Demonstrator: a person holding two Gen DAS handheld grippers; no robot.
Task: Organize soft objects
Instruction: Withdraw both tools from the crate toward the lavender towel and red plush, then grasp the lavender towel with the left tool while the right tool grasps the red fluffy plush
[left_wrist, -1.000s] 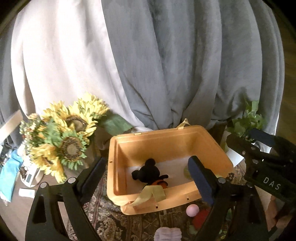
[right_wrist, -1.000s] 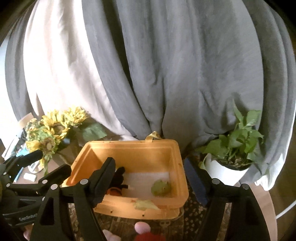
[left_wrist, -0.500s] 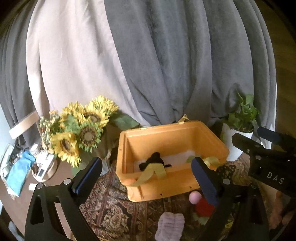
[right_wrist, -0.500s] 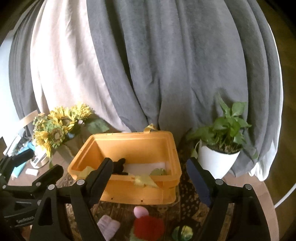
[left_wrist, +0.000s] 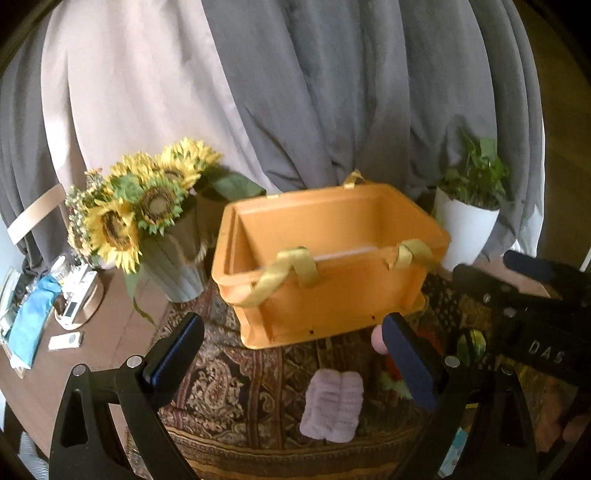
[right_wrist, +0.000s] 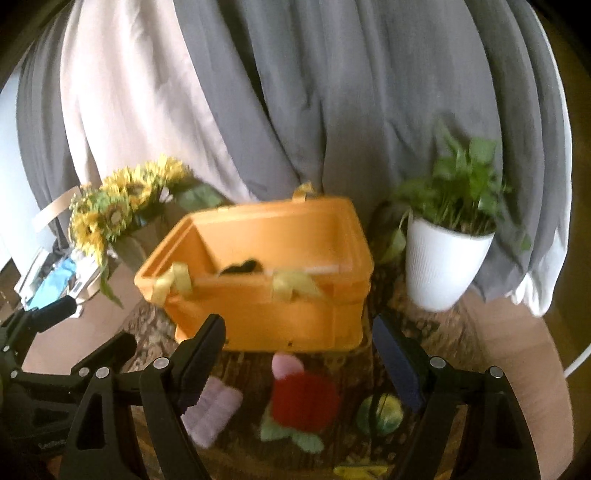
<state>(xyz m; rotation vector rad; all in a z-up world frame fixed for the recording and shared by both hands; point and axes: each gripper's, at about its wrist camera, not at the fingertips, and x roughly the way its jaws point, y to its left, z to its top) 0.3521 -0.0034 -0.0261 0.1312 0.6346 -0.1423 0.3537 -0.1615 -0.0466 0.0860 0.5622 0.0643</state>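
An orange bin (left_wrist: 325, 295) with yellow strap handles stands on a patterned rug (left_wrist: 240, 376); it also shows in the right wrist view (right_wrist: 266, 310), with a black plush toy (right_wrist: 240, 266) inside. In front of it lie a lilac folded soft piece (left_wrist: 332, 406), a red plush with a pink top (right_wrist: 303, 398) and a green-yellow ball (right_wrist: 380, 413). My left gripper (left_wrist: 291, 365) is open and empty, above the rug near the lilac piece. My right gripper (right_wrist: 299, 365) is open and empty, above the red plush.
A vase of sunflowers (left_wrist: 147, 218) stands left of the bin. A white pot with a green plant (right_wrist: 443, 266) stands to its right. Grey and white curtains hang behind. Small items and a blue cloth (left_wrist: 29, 332) lie at the far left on the brown table.
Both grippers have pulled back and away from the bin, still open. The soft things in front of the bin have come into view and the bin's inside is now mostly hidden.
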